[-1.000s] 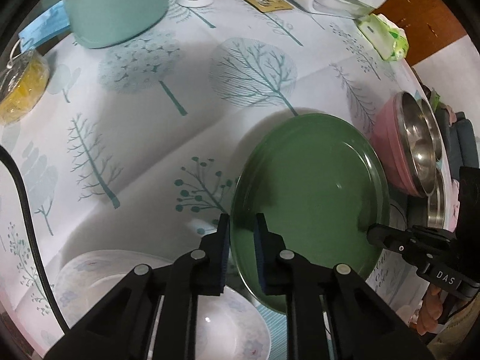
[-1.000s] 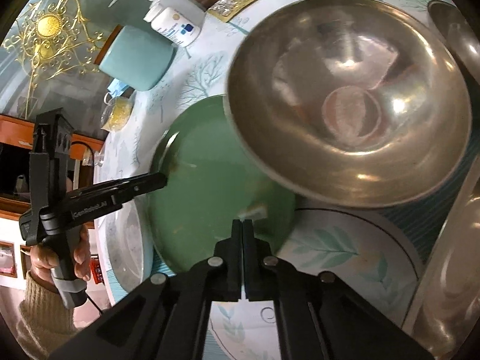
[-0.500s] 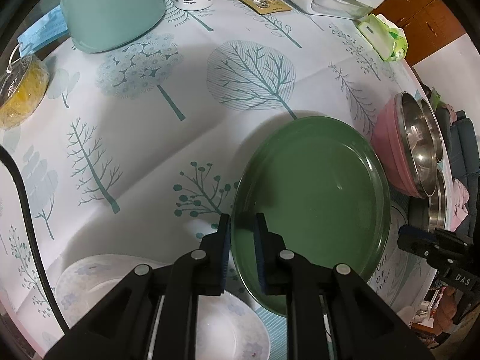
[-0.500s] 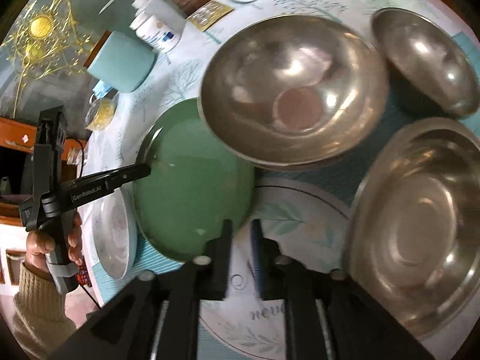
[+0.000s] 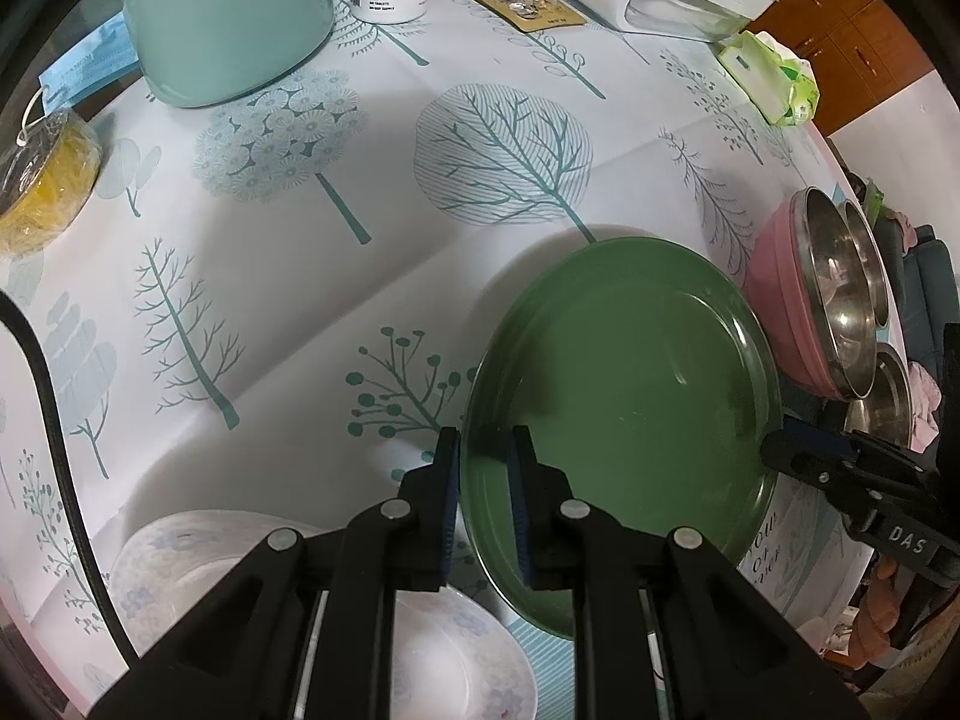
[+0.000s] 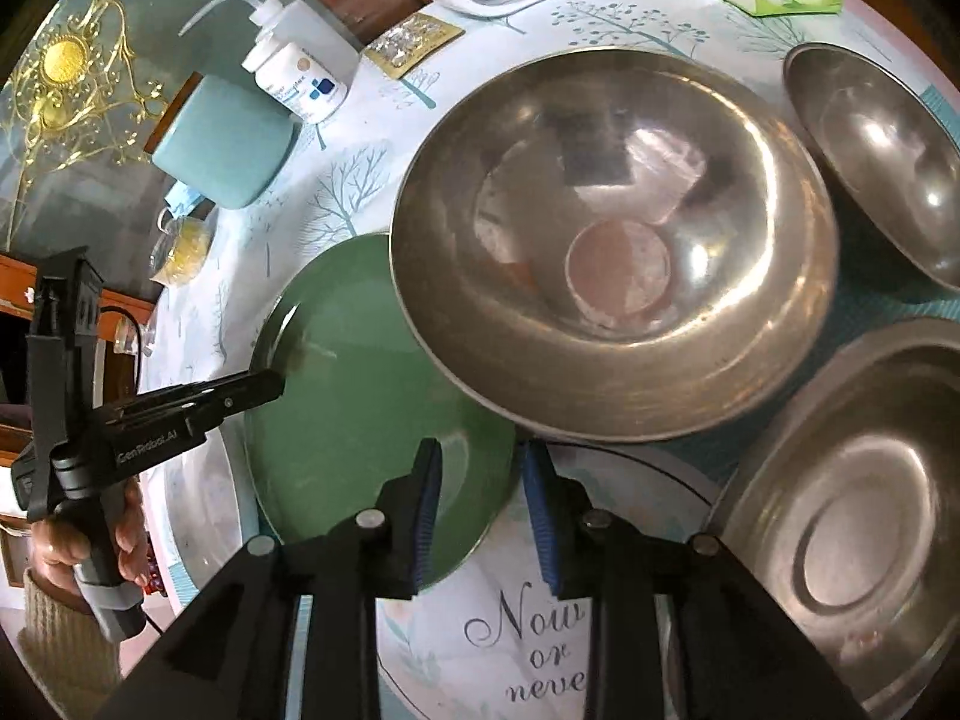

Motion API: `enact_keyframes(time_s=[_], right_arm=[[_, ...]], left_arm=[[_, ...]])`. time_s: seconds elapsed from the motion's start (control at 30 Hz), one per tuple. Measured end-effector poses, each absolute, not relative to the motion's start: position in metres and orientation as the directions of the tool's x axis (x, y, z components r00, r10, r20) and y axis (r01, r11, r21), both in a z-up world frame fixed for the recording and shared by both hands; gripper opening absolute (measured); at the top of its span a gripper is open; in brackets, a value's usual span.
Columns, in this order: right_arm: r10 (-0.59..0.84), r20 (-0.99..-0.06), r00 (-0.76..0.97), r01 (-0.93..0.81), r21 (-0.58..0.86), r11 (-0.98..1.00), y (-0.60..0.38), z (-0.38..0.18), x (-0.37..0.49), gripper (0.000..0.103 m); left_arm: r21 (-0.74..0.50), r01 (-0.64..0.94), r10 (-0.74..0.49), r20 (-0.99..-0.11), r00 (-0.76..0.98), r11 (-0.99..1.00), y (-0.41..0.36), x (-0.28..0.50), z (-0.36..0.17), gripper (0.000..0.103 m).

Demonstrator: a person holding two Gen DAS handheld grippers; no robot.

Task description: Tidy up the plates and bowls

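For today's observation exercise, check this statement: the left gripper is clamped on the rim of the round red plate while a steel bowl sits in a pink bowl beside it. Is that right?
One detail is wrong: the colour. The left wrist view shows the left gripper clamped on the rim of a round green plate, not a red one. The steel bowl does sit in the pink bowl beside it.

Left wrist view: looks steeply down along its own fingers, close above the tablecloth (image 5: 252,276), facing 12 o'clock toward the far table edge. Right wrist view: likewise steep and close, set over the steel bowls (image 6: 612,240). Both share the green plate (image 5: 624,396) (image 6: 360,396); each sights the opposite gripper.
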State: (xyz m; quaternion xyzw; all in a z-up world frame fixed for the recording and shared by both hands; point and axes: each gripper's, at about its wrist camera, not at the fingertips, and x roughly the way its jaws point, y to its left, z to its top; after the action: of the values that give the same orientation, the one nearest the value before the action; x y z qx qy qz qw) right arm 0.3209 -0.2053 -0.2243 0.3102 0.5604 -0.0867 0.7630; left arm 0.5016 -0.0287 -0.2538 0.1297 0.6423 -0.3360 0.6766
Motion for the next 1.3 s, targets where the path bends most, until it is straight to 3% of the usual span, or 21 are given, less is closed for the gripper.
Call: enact_keyframes(time_s=[0.2,0.4,0.9,1.3], right_arm=[[0.186,-0.935,0.301,0.484,0.318,0.815,-0.198,-0.233,0.328,0.014],[0.238,-0.912,0.334,0.475,0.381,0.793,-0.205,-0.231,0.318,0.009],[0.303,-0.876,0.375,0.368,0.441,0.819,-0.202,-0.19,0.269,0.007],[0.409,-0.854,0.322,0.198,0.483,0.853,-0.197,-0.154,0.171,0.007]], left_arm=[[-0.249,0.616,-0.283,-0.958,-0.045,0.747,-0.028,0.501,-0.253,0.014],[-0.26,0.598,-0.287,-0.956,-0.052,0.758,-0.024,0.499,-0.251,0.014],[-0.309,0.575,-0.354,-0.935,-0.036,0.758,0.006,0.434,-0.196,0.014],[-0.336,0.445,-0.374,-0.927,-0.002,0.83,0.041,0.271,-0.14,0.014]])
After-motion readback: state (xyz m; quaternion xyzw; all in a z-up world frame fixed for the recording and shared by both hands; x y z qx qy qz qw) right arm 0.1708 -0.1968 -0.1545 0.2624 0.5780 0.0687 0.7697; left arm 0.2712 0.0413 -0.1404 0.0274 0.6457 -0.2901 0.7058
